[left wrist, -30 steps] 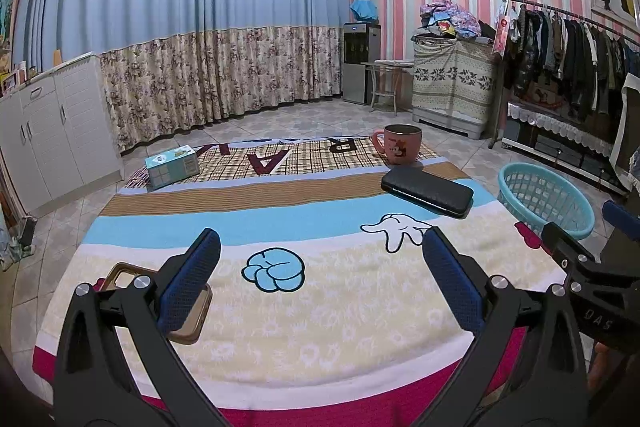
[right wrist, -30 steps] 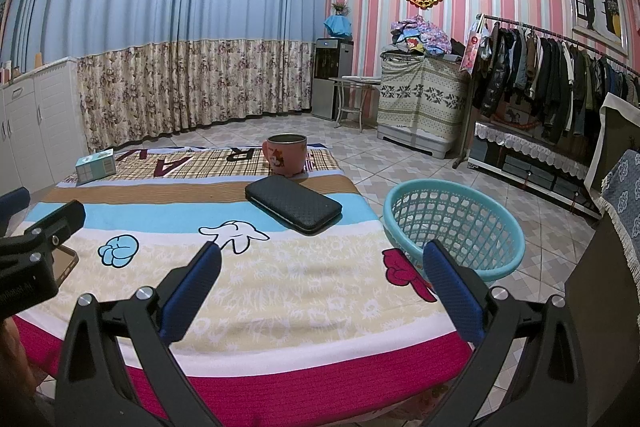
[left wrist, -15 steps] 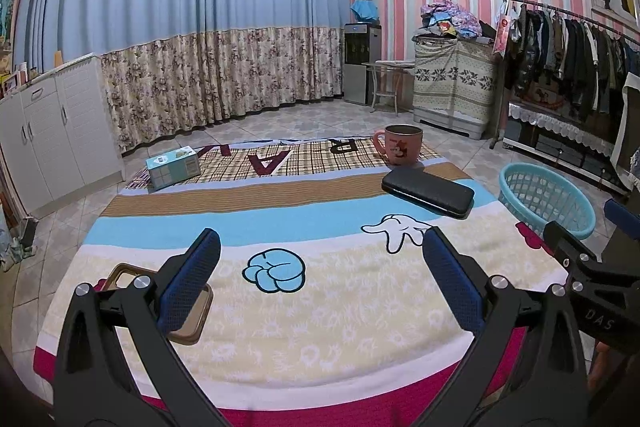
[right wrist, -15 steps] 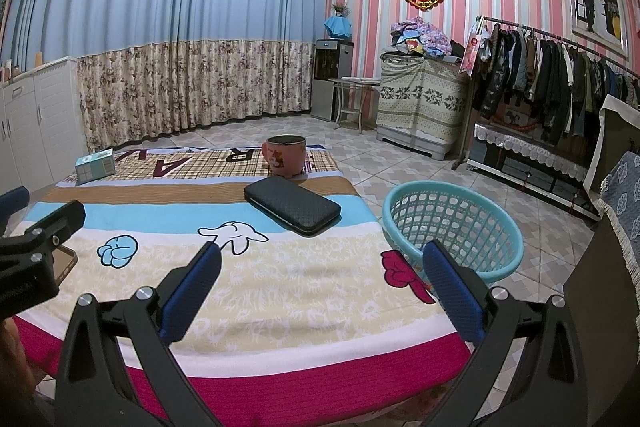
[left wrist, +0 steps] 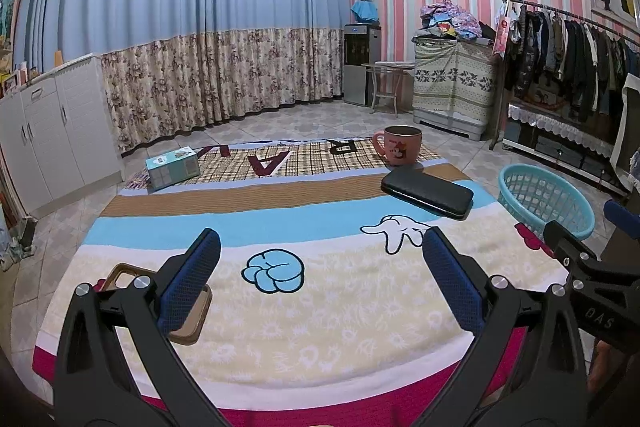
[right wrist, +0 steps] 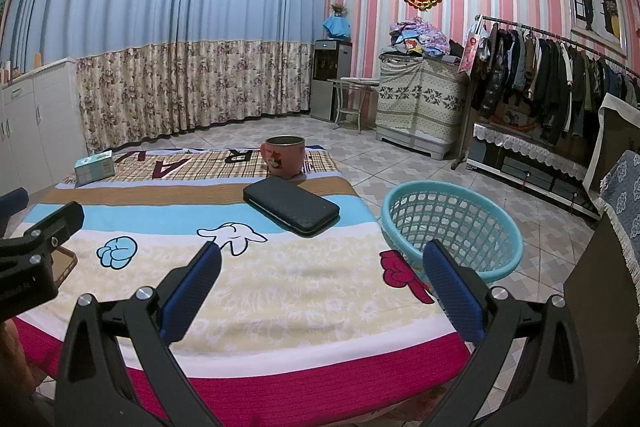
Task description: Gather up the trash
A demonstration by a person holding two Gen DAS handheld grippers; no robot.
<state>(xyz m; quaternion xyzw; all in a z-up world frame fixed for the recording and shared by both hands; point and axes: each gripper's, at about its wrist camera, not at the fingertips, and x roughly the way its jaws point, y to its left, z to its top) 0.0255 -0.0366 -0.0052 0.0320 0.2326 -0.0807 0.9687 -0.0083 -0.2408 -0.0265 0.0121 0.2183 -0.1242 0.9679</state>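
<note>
Covering the table, a striped cartoon cloth [left wrist: 320, 211] lies below both grippers. Beside its right edge sits the turquoise basket [right wrist: 452, 227]. The left gripper [left wrist: 320, 283] and right gripper [right wrist: 320, 283] hover with fingers spread wide, holding and touching nothing.

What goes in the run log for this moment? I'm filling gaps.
left gripper: open, empty | right gripper: open, empty | basket: beside table, looks empty | nothing grasped
</note>
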